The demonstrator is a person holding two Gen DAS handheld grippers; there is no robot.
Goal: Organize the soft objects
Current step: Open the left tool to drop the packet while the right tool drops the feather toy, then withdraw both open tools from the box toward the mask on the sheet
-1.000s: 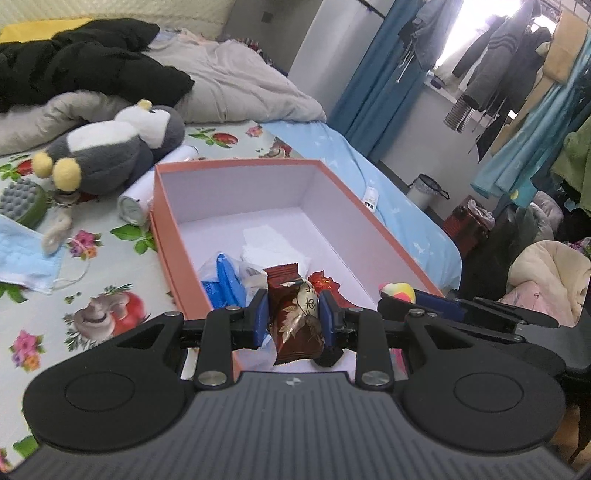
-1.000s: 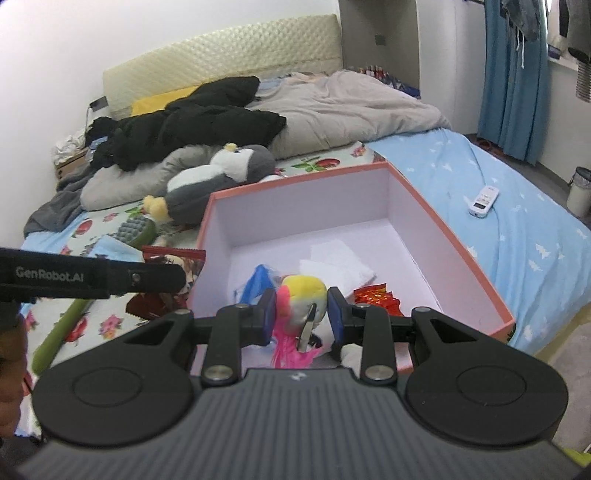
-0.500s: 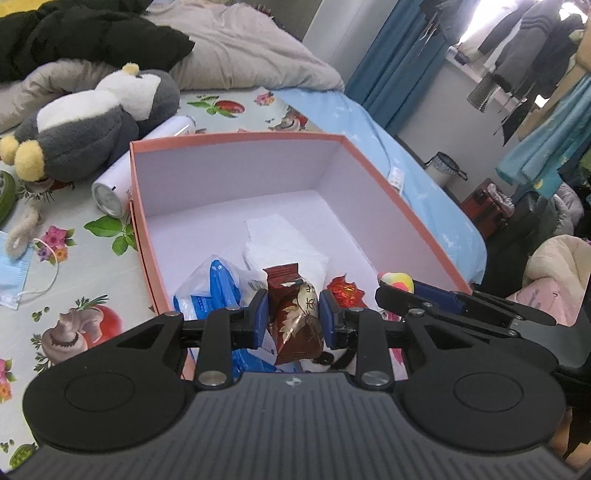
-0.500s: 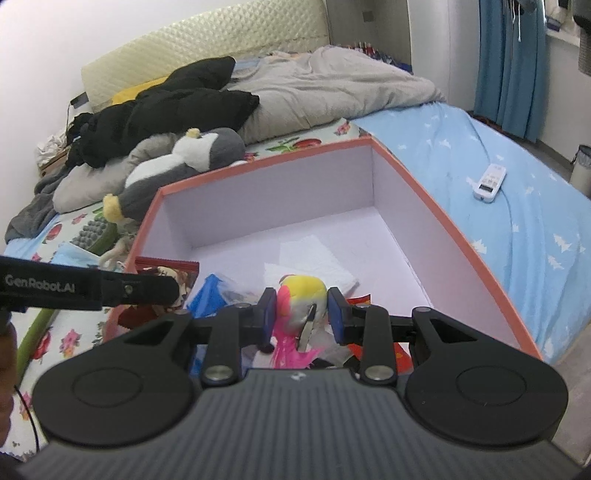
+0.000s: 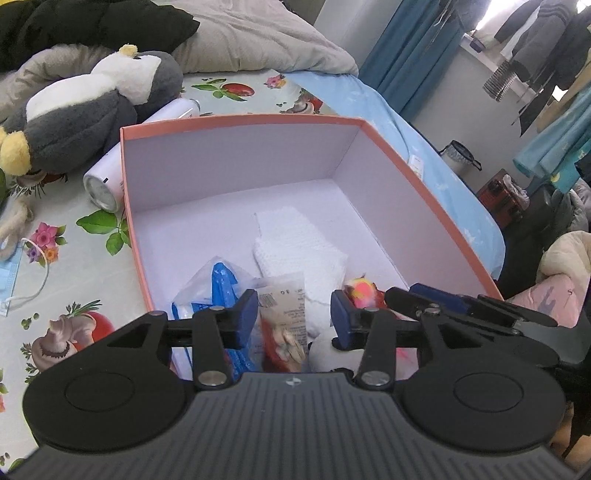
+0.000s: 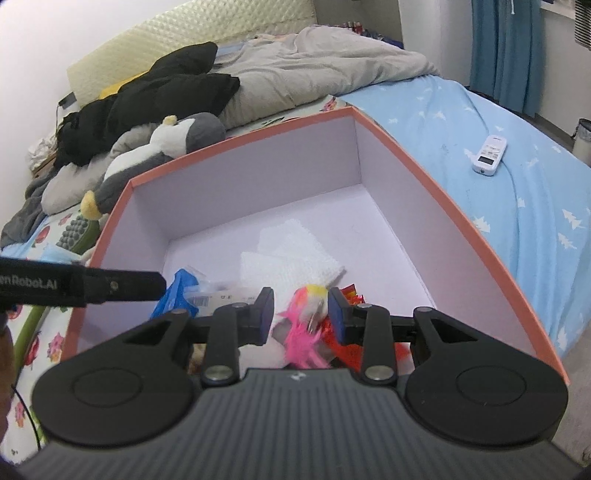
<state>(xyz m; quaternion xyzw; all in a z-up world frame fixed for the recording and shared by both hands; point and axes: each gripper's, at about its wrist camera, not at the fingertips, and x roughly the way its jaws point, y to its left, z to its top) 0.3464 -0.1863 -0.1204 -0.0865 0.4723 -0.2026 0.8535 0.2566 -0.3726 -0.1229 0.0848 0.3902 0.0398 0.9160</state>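
Snack packet (image 5: pixel 282 321) released, flipped pale-side-up

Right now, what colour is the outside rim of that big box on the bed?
Salmon orange, with a pale lilac-white inside. The box shows it best in the right wrist view.

We're looking across a bed (image 6: pixel 517 192) in a light blue sheet with small white prints. At its head stands a cream quilted headboard (image 6: pixel 192 40) against a plain white wall (image 6: pixel 33 55). Past the bed's far corner hang blue curtains (image 6: pixel 506 55), and daylight glares in at a window (image 5: pixel 496 14) beside them. Coats and clothes (image 5: pixel 546 55) hang beyond the bed's foot, and a small bin (image 5: pixel 458 157) sits on the floor there.
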